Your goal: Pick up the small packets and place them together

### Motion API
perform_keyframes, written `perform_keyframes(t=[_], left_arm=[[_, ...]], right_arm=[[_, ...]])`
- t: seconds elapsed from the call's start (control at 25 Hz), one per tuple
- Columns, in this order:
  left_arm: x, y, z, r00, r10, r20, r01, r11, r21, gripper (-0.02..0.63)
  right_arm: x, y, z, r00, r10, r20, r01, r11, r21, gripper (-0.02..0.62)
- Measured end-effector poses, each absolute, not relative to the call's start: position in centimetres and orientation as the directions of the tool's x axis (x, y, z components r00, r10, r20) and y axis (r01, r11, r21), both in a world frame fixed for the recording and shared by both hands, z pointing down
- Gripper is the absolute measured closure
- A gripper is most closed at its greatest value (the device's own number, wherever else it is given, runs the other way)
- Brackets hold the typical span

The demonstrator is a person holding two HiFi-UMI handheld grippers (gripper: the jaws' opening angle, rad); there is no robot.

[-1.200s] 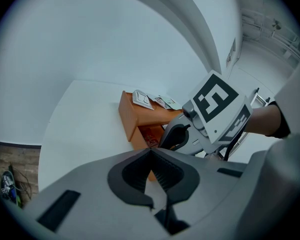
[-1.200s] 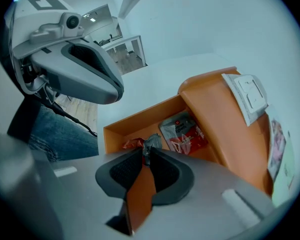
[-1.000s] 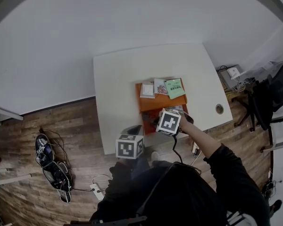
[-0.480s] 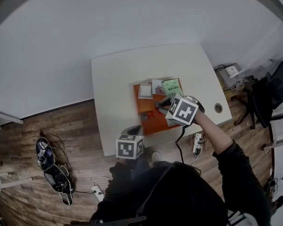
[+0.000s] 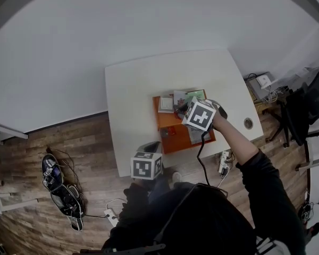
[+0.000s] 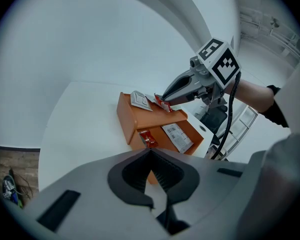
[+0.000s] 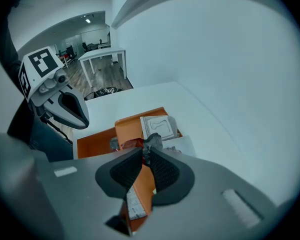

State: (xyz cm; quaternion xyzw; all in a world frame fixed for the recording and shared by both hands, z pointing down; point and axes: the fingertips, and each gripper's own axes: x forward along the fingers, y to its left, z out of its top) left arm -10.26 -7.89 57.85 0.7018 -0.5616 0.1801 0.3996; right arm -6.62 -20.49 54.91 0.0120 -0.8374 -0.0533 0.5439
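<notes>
An orange two-level tray (image 5: 176, 142) sits on the white table (image 5: 133, 84). On its raised back lie a white packet (image 5: 166, 104), a pictured packet (image 5: 179, 96) and a green packet (image 5: 198, 94). My right gripper (image 5: 178, 109) hovers over that back row, shut on a small red packet (image 6: 163, 104) that is also seen in the right gripper view (image 7: 150, 142). On the lower level lie another red packet (image 6: 147, 139) and a barcode packet (image 6: 176, 136). My left gripper (image 5: 150, 145) hangs at the table's near edge, jaws together and empty (image 6: 150, 152).
The table has a round cable hole (image 5: 248, 123) at its right side. A power strip (image 5: 223, 162) and cables lie on the wooden floor below the near edge. Shoes (image 5: 52, 172) lie on the floor at left, and a black chair (image 5: 303, 113) stands at right.
My right gripper has moved from the tray's near end up toward the packets at the back, carrying the red packet. The left gripper has stayed in place.
</notes>
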Motion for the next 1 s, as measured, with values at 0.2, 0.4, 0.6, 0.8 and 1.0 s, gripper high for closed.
perform_keyframes(t=[0.2, 0.4, 0.6, 0.8, 1.0], left_arm=[[-10.5, -7.9, 57.9, 0.304, -0.646, 0.700, -0.932, -0.048, 0.360, 0.607], [-10.6, -8.4, 58.0, 0.307, -0.645, 0.700, -0.931, -0.051, 0.361, 0.607], [-10.7, -8.5, 57.9, 0.307, -0.641, 0.703, -0.931, -0.050, 0.361, 0.607], [-10.9, -8.5, 58.0, 0.309, -0.636, 0.707, -0.930, -0.048, 0.363, 0.607], [-10.8, -8.5, 58.1, 0.312, -0.634, 0.707, -0.930, -0.052, 0.364, 0.607]], right_arm=[[-6.8, -20.4, 56.0, -0.387, -0.081, 0.919, 0.047, 0.993, 0.107, 0.543], [-6.9, -20.6, 56.8, -0.376, -0.079, 0.923, 0.052, 0.993, 0.106, 0.540], [-6.8, -21.0, 57.2, -0.380, -0.086, 0.921, 0.039, 0.993, 0.108, 0.537], [-7.0, -21.2, 57.2, -0.388, -0.091, 0.917, 0.029, 0.993, 0.111, 0.531], [-7.0, -20.9, 57.1, -0.400, -0.071, 0.914, 0.038, 0.995, 0.093, 0.491]])
